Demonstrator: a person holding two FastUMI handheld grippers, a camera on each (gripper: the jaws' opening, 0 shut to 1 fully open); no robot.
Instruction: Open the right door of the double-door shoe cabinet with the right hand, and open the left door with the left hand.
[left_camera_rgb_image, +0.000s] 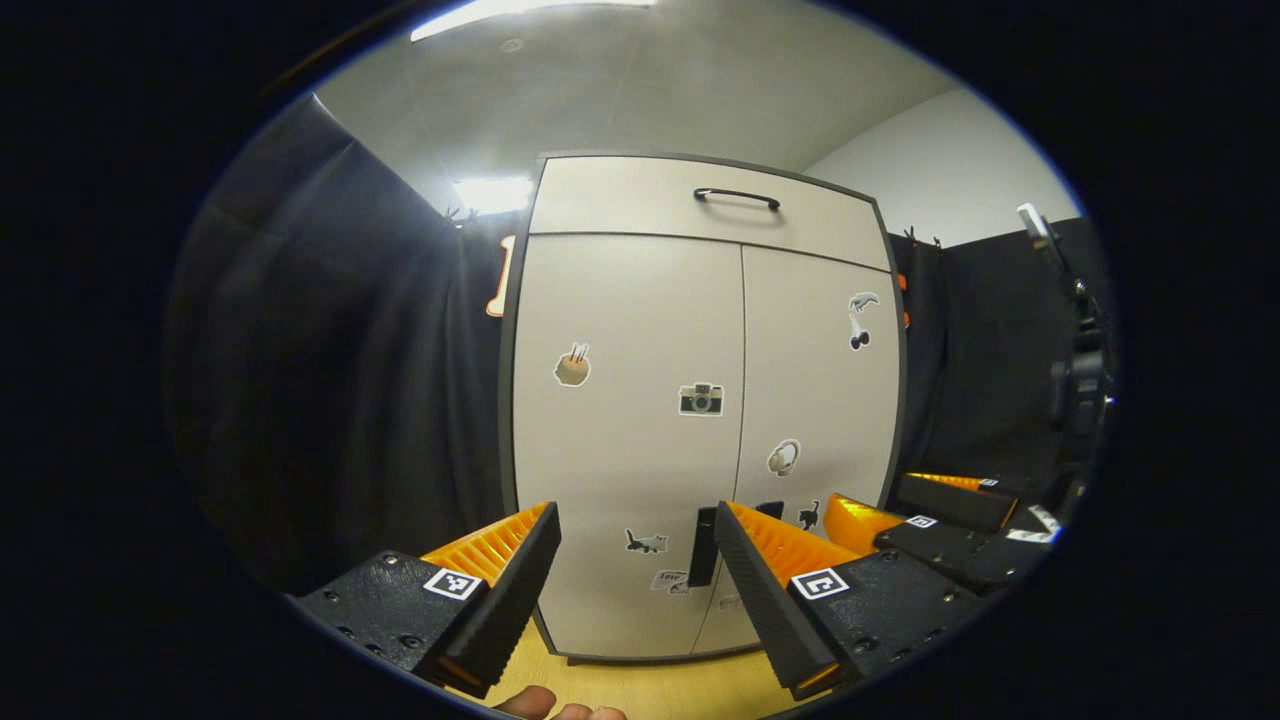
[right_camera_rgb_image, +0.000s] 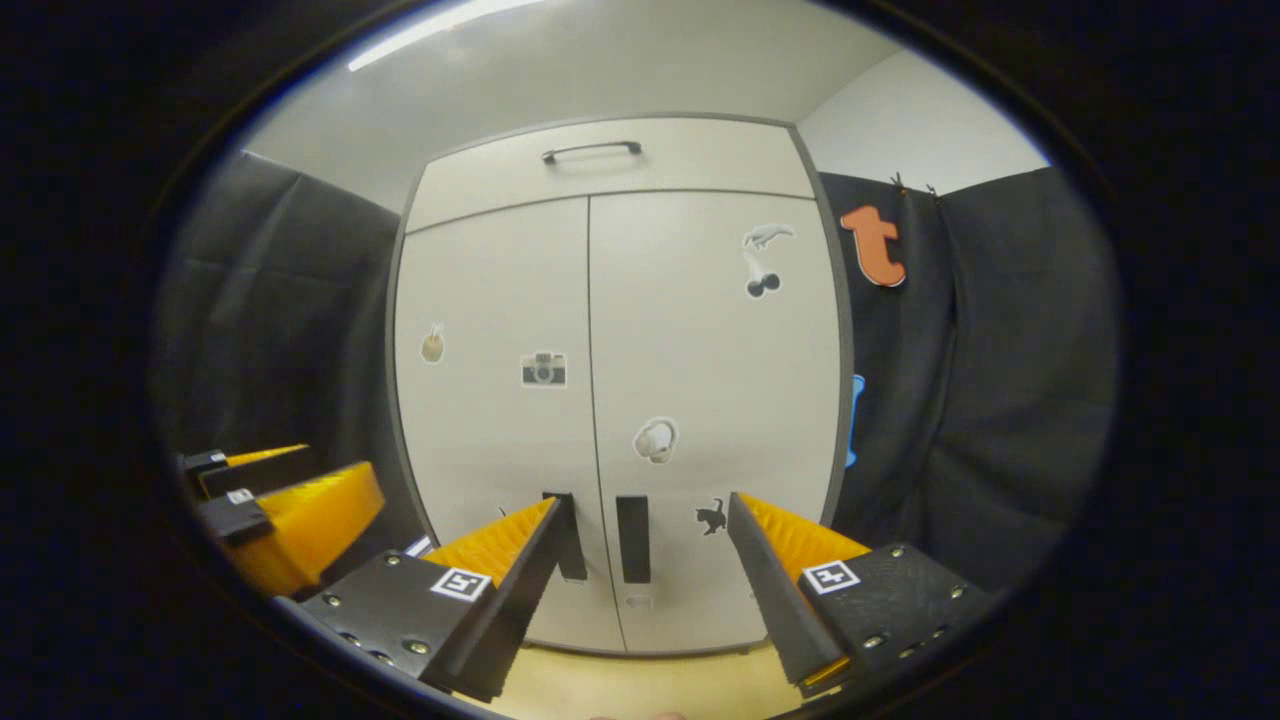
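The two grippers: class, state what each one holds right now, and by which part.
Nothing is held. The left gripper and right gripper are both open, short of the closed cabinet doors; neither touches a door handle.

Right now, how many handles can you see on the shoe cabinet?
3. One curved handle on the top panel; one vertical handle on the left door and one on the right door, beside the centre seam.

Left door handle (left_camera_rgb_image: 703, 546) half behind left gripper (left_camera_rgb_image: 637, 545) finger; low stickers too small.
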